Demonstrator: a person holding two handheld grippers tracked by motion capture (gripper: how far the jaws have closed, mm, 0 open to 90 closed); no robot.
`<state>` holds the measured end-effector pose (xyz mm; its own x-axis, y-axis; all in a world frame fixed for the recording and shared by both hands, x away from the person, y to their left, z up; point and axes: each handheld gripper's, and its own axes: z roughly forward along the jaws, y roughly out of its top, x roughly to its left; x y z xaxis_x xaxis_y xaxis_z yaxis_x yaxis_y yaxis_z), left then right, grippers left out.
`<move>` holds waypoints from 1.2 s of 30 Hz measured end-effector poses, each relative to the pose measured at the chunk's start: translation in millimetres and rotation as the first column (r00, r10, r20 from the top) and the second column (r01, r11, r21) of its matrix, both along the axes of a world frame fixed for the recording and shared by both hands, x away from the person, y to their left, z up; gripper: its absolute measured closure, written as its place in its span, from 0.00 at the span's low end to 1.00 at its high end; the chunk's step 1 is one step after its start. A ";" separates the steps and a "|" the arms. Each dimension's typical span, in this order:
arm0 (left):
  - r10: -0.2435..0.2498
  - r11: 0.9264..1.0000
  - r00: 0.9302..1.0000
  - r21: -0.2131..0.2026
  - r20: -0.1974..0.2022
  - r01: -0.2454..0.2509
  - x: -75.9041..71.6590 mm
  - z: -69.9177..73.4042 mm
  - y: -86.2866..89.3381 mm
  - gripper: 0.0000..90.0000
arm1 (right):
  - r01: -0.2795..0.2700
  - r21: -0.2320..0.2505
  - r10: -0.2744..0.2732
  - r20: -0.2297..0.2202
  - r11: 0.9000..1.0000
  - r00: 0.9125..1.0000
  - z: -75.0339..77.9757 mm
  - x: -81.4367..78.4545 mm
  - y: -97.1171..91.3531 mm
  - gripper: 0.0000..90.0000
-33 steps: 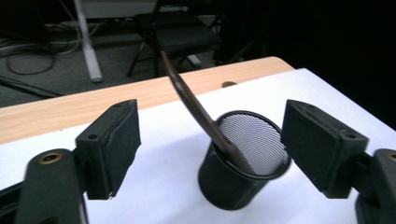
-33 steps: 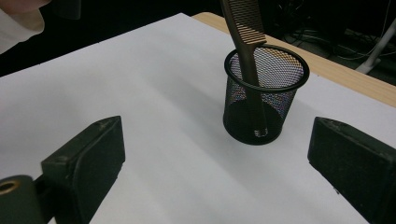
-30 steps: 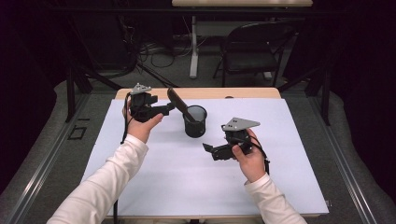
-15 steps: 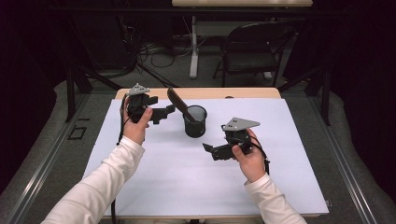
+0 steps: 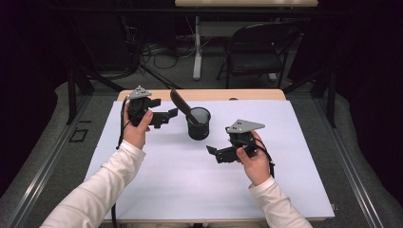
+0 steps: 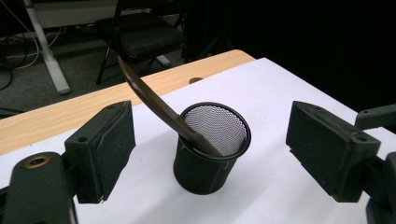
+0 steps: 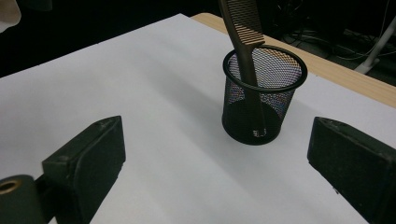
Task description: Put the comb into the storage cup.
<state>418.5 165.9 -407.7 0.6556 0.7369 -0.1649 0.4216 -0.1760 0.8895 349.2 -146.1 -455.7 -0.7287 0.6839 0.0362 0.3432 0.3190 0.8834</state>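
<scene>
A black mesh cup (image 5: pixel 198 124) stands on the white sheet (image 5: pixel 190 180) near the table's far middle. A brown comb (image 5: pixel 180 102) leans in it, its handle tilted up to the left. My left gripper (image 5: pixel 162 108) hovers open just left of the cup, aimed at it. In the left gripper view the cup (image 6: pixel 212 154) and comb (image 6: pixel 149 95) sit between wide-apart jaws. My right gripper (image 5: pixel 217 154) is held open in front of and right of the cup. The right gripper view frames the cup (image 7: pixel 262 98) and comb (image 7: pixel 243 32) ahead, with nothing in its jaws.
The wooden table edge (image 5: pixel 247 94) runs along the back behind the white sheet. A black chair (image 5: pixel 259 52) and a desk leg (image 5: pixel 196 47) stand on the floor beyond. The near and right parts of the sheet are bare.
The left gripper has edged slightly left and away from the comb. The right gripper has barely moved.
</scene>
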 end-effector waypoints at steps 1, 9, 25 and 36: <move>-0.006 1.000 1.000 0.002 -0.001 0.006 -0.4 -0.2 0.1 0.18 | 0.000 0.001 0.000 -0.001 1.000 1.000 0.0 -0.1 0.0 0.05; -0.046 0.999 0.999 0.007 -0.004 0.046 -5.5 -0.1 0.1 0.18 | 0.006 0.005 -0.006 -0.002 1.000 1.000 0.5 0.1 -1.2 0.05; -0.101 0.995 0.995 -0.010 0.020 0.101 -27.3 2.4 2.0 0.18 | 0.013 0.002 -0.013 0.004 1.000 1.000 4.9 -4.3 -2.2 0.05; -0.111 0.994 0.993 0.009 0.035 0.111 -45.2 -6.2 11.3 0.18 | 0.028 -0.006 -0.028 0.008 1.000 1.000 6.9 -14.3 -7.7 0.05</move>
